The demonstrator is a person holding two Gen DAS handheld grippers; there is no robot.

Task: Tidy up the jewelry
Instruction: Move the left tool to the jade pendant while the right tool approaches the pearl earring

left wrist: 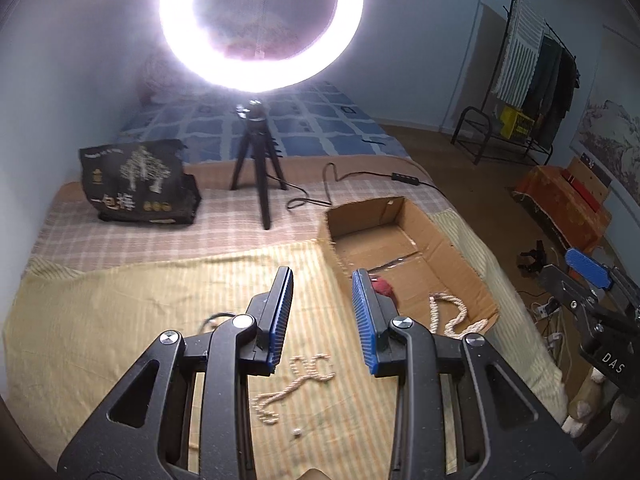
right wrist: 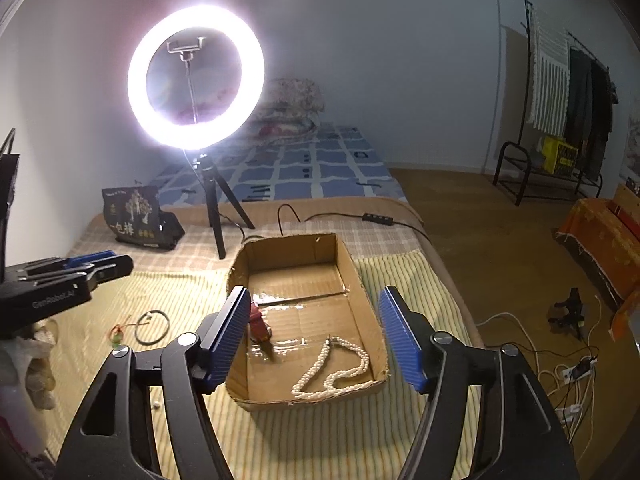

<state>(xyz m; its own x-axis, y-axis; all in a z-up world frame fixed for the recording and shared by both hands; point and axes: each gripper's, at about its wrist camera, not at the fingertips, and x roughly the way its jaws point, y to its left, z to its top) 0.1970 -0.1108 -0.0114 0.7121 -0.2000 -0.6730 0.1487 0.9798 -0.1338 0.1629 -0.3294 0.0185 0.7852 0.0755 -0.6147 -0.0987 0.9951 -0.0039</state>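
A shallow cardboard box (right wrist: 362,276) sits on the striped yellow cloth; it also shows in the left wrist view (left wrist: 456,256). Inside lie a white pearl necklace (right wrist: 332,372) (left wrist: 456,316) and a small red item (right wrist: 259,322) (left wrist: 383,286). A second pearl strand (left wrist: 296,380) lies on the cloth just below my left gripper (left wrist: 322,316), which is open and empty above it. A loose pearl (left wrist: 297,433) lies nearby. My right gripper (right wrist: 314,334) is open and empty, hovering over the box. A black ring bracelet (right wrist: 152,327) and a red-green cord piece (right wrist: 117,331) lie left of the box.
A lit ring light on a black tripod (right wrist: 218,216) stands behind the box, its cable (right wrist: 340,216) trailing right. A black printed bag (left wrist: 138,184) sits at back left. The bed edge drops to the floor at right, with cables (right wrist: 568,380) there.
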